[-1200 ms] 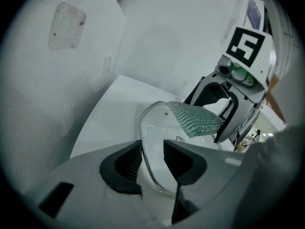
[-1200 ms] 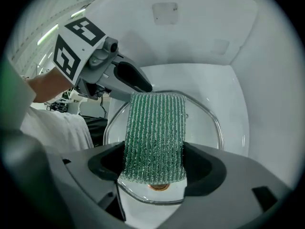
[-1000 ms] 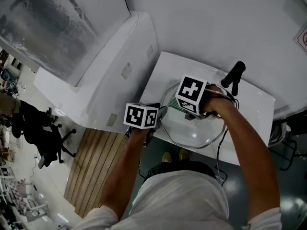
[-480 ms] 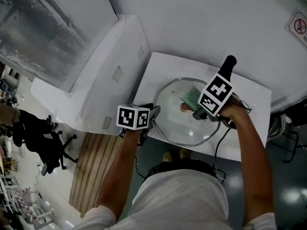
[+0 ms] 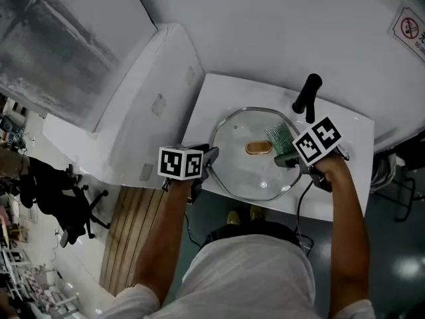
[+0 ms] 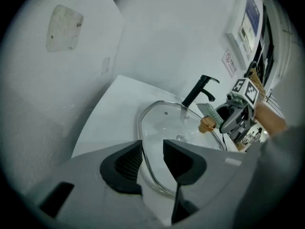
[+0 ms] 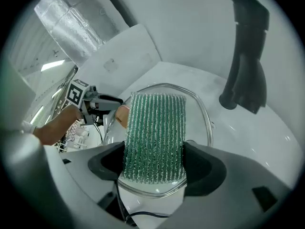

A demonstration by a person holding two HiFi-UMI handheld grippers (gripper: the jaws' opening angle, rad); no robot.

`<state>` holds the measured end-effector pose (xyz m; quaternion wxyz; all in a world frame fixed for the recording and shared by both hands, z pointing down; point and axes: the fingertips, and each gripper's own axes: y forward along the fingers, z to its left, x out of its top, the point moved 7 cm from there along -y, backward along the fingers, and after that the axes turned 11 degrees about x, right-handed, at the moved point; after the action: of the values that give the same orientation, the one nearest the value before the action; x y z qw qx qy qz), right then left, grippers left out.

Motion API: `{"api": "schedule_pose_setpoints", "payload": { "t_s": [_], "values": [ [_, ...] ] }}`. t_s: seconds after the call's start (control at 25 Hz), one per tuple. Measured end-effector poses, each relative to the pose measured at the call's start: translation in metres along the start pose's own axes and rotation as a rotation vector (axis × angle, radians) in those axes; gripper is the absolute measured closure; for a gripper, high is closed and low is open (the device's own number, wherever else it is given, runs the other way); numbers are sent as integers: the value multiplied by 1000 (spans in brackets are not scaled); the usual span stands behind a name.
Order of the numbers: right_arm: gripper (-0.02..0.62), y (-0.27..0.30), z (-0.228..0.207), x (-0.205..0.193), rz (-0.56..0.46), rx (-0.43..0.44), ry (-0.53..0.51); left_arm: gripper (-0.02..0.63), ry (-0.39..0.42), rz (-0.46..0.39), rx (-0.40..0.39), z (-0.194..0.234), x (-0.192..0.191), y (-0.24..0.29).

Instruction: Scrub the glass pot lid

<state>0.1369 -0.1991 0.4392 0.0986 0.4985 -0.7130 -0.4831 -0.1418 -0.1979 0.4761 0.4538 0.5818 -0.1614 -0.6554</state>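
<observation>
Ahead of you, a black tap [image 5: 307,95] stands at one o'clock on the white counter [image 5: 212,105]. At nine o'clock from the counter you have a long white housing [image 5: 146,105]. Wooden slats [image 5: 126,231] and a black office chair [image 5: 56,191] lie at eight o'clock, and a no-smoking sign [image 5: 406,26] at two.

Your left gripper [image 6: 152,152]: jaws apart, angled down.
Your right gripper [image 7: 153,168]: clamped on pad [image 7: 155,128], pointing steeply down.

Light: bright, even, diffuse — shadows faint. Glints on the round clear glass pot lid [image 5: 246,171] and glittery green ribbed scouring pad [image 7: 155,132]. Gripper views: fisheye bending, black vignetted corners — foreground soft.
</observation>
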Motion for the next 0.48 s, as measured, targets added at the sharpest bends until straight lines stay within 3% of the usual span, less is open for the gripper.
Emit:
{"api": "schedule_pose_setpoints", "payload": {
  "t_s": [0.16,0.48],
  "values": [
    [247,-10,10,1,-67,-49,-44,457,0,0,0,0,0,0],
    [247,-10,79,20,-59,-223,-338,459,-3,-2,-1,1,0,0]
  ]
}}
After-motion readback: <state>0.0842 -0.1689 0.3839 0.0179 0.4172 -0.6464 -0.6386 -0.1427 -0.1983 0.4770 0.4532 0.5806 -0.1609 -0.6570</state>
